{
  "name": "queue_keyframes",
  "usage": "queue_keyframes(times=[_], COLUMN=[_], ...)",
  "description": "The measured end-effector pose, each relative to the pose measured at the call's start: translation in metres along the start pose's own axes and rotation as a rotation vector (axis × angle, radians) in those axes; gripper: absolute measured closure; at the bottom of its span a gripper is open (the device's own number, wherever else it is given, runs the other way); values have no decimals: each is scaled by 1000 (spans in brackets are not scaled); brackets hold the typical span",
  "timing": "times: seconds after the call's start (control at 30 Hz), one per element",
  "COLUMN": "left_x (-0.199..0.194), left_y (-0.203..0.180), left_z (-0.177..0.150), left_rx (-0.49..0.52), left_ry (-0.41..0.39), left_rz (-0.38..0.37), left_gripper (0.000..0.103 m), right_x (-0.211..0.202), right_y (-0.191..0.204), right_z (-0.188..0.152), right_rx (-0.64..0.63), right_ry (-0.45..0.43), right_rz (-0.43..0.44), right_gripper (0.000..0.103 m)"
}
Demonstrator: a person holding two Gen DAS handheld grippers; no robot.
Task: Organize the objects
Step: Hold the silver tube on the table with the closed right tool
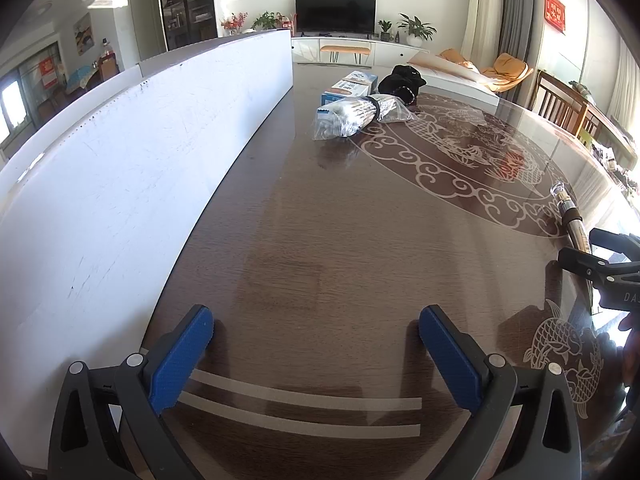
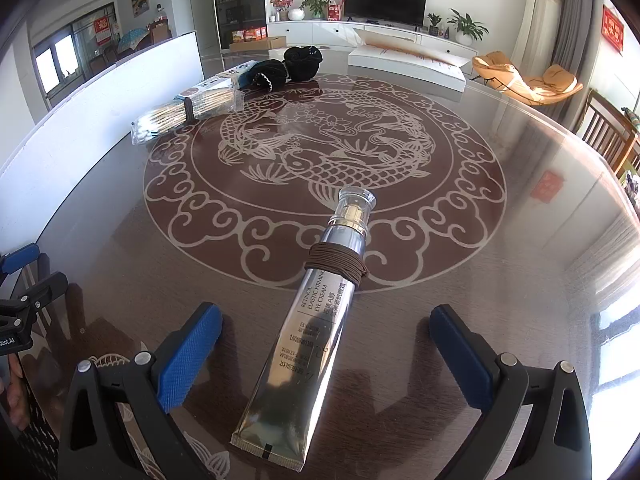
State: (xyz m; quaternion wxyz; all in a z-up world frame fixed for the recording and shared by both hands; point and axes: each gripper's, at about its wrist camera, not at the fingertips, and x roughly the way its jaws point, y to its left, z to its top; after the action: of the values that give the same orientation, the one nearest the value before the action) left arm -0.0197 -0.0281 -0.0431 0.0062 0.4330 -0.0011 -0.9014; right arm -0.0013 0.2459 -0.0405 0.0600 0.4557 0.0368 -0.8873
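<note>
Two grippers are seen over a dark wooden table (image 2: pixel 520 240) covered by a glass sheet and decorated with a pale round fish pattern (image 2: pixel 324 160). The right gripper (image 2: pixel 326 328) is held with its blue-padded jaws spread wide, and nothing is gripped by it. Between those jaws, but touching neither pad, a silver tube of eye cream (image 2: pixel 308 336) is laid flat on the table, its clear cap pointed away from the camera and onto the edge of the pattern; a brown elastic band (image 2: pixel 334 266) is wound several times around the tube just below the neck. The left gripper (image 1: pixel 316 328) is likewise held wide apart and empty, above bare tabletop near a white board (image 1: pixel 140 168) that is stood along the table's left edge. From the left wrist view, the tube (image 1: pixel 570 216) is seen far to the right, beside the black frame of the right gripper. At the far side of the table, a clear bag of cotton swabs (image 2: pixel 184 114) bound with a dark band is laid beside a white and blue box (image 2: pixel 224 80), and a black cloth item (image 2: pixel 296 64) is placed just behind them. A flat white box (image 2: pixel 404 64) is set farther right, well apart from the tube.
</note>
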Motion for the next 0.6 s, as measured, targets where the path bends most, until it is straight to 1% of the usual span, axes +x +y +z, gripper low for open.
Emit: queue_keyframes(times=[0.6], left_x=[3], left_y=[0], left_z=[3], left_rx=[-4], left_ry=[31], left_rz=[0], left_gripper=[0], right_x=[0], right_y=[0], right_z=[0], right_rx=[0], right_ry=[0], right_rz=[0], right_gripper=[0])
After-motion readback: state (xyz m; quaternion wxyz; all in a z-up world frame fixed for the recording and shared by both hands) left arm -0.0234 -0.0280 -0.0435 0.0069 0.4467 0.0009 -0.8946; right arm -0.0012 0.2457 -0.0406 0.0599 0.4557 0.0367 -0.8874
